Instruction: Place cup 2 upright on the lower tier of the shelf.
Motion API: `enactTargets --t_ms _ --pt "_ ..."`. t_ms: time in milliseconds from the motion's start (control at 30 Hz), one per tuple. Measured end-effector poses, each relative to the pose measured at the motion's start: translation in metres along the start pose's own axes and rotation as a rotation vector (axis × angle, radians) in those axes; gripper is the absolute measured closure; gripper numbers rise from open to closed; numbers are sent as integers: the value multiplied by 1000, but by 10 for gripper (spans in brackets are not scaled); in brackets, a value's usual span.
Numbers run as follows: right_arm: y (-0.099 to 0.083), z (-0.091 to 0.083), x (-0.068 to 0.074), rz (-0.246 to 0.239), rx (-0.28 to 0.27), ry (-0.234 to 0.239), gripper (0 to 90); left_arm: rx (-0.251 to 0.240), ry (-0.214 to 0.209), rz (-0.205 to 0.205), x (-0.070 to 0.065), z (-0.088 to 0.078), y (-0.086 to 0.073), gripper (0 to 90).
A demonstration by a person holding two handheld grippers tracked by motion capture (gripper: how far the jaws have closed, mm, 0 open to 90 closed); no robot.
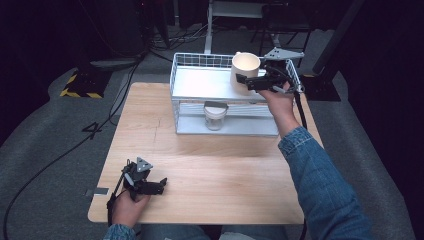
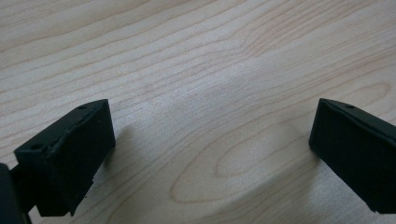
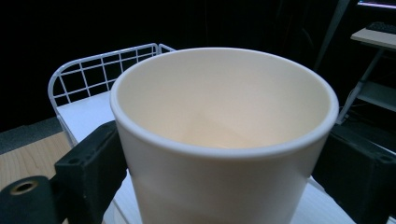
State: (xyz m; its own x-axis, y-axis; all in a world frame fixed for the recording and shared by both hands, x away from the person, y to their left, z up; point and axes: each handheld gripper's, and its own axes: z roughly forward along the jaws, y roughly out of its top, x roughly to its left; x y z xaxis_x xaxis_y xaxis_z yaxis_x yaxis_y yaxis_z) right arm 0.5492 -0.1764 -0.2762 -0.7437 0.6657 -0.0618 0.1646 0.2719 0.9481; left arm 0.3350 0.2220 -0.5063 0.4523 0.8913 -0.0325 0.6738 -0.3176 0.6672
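Observation:
A cream mug (image 1: pixel 244 71) hangs upright over the top shelf of the white wire rack (image 1: pixel 200 82), at its right end. My right gripper (image 1: pixel 248 82) is shut on the mug (image 3: pixel 224 140), one black jaw on each side of its wall. On the rack's lower shelf stands a clear glass jar (image 1: pixel 215 116). My left gripper (image 1: pixel 159 185) rests low at the wooden table's (image 1: pixel 200 165) near left corner. Its jaws stand wide apart over bare wood (image 2: pixel 210 116), nothing between them.
The rack has a raised wire rim (image 3: pixel 100 65) around its top shelf. Cables and dark equipment lie on the floor beyond the table. Bare wood stretches between the rack and the table's front edge.

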Motion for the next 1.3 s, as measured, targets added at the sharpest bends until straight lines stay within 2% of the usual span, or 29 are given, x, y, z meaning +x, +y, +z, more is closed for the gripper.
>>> enactTargets --t_ms 467,767,933,1300 --pt "-5 17 -4 27 20 -3 95 0 0 1 0 0 0 7" --pt "-10 21 -5 39 30 11 96 1 -1 1 0 0 0 7" --pt "-14 21 -8 65 20 22 96 0 0 0 0 0 0 7" --pt "-14 20 -11 58 27 12 82 0 1 -1 0 0 0 7"
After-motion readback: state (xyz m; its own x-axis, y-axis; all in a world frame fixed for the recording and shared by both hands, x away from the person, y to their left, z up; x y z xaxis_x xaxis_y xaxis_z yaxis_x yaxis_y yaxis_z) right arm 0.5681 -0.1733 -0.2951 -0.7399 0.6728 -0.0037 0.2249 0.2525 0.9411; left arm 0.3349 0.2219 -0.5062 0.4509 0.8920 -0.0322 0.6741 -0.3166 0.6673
